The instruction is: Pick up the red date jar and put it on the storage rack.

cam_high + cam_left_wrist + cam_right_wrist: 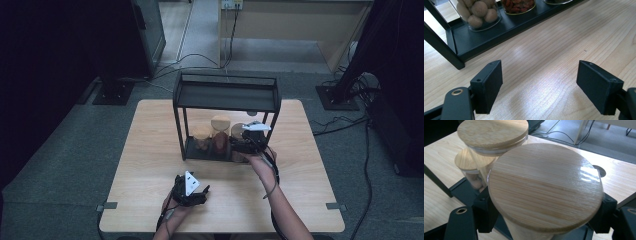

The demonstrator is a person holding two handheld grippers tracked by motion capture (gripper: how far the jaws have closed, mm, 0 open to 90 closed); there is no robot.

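Right gripper view shows the right gripper (544, 220) clamped on a bamboo-lidded jar (545, 187); left gripper (539, 87) gapes.

Bare surface (150, 150) lies open in front of the black rack (226, 95), whose posts, top shelf and three close-set jars (220, 131) crowd its lower tray.

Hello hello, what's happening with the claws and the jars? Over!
Right claw clamped on the right-hand jar on the rack's bottom shelf. Left claw open, empty, over the table. Two more jars beside it. Over.
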